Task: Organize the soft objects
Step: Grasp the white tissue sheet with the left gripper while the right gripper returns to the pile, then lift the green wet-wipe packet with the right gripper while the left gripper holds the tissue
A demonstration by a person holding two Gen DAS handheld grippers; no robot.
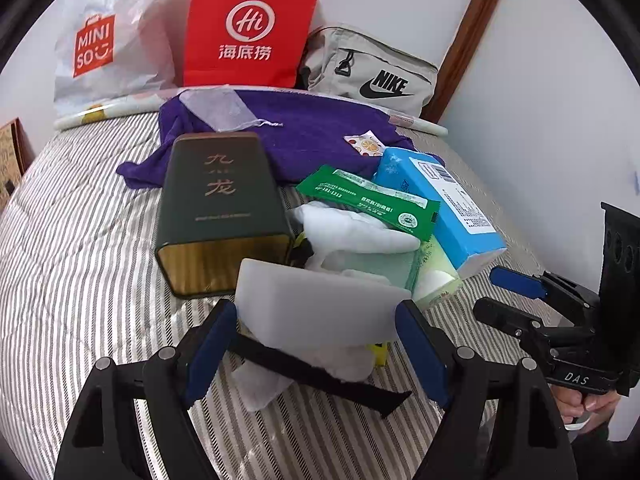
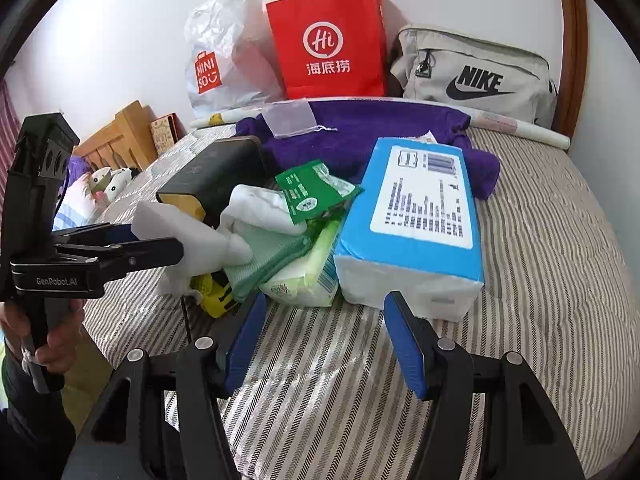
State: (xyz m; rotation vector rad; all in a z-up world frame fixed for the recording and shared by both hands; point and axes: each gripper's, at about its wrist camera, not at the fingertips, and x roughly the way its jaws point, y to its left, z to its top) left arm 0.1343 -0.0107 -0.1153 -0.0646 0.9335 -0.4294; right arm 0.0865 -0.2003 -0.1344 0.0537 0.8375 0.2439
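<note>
Claws at the soft-goods pile on the bed

Bedding first: I see a striped bed cover [image 1: 80,240] carrying a heap of items near its middle. My left claw [image 1: 316,320] straddles a white sponge block [image 1: 320,304]; the blue pads sit at either end of the block, and I cannot tell whether they press on it. The block leans on white padding, with a black strap [image 1: 320,372] lying beneath it. My right claw [image 2: 324,340] hangs released over bare cover, nothing between its pads, just in front of a blue tissue pack [image 2: 416,224]. Beside that pack lie a green-and-white tissue packet [image 2: 304,280], a pale green cloth [image 2: 272,256] and a green sachet [image 2: 312,192] on top. A dark tin [image 1: 216,208] lies on its side to the left of the heap. Behind it, a purple towel [image 1: 312,136] is spread out, with a sheer pouch [image 1: 216,108] upon it. Against the wall stand a red paper bag [image 1: 248,28], a white plastic bag [image 1: 108,44] and a grey pouch bag [image 1: 372,72].
</note>
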